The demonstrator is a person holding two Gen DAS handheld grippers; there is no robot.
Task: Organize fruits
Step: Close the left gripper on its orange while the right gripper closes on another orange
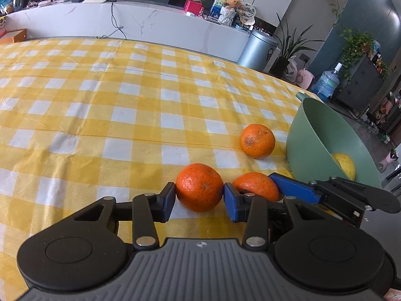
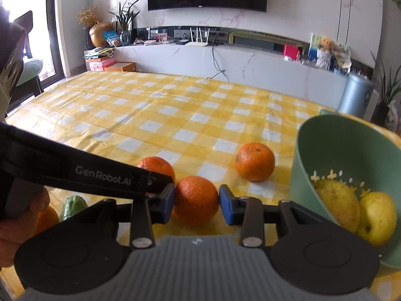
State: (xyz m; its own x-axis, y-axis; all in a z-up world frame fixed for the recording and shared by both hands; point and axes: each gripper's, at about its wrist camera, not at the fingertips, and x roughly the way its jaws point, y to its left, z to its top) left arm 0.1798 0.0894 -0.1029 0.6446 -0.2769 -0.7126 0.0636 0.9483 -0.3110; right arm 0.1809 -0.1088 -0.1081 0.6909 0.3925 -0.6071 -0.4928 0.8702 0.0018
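Note:
My left gripper (image 1: 199, 200) is shut on an orange (image 1: 199, 186) that rests on the yellow checked tablecloth (image 1: 125, 100), a blue pad against each side. Right beside it my right gripper (image 2: 196, 200) is shut on a second orange (image 2: 195, 200); in the left wrist view this orange (image 1: 255, 185) shows half hidden, with one blue finger (image 1: 293, 188) against it. A third orange (image 1: 258, 140) lies free farther out, near the green colander bowl (image 1: 300, 138), which holds yellow fruits (image 2: 335, 203). The left gripper's black side bar (image 2: 100, 173) crosses the right wrist view, and its orange (image 2: 156, 166) peeks over it.
A green vegetable (image 2: 74, 205) and another orange fruit (image 2: 46, 218) lie at the lower left, behind a person's hand (image 2: 15, 228). The green colander bowl (image 2: 300, 175) stands close to the right gripper's right finger. Beyond the table's far edge are a marble counter (image 2: 250, 60) and a metal bin (image 2: 356, 95).

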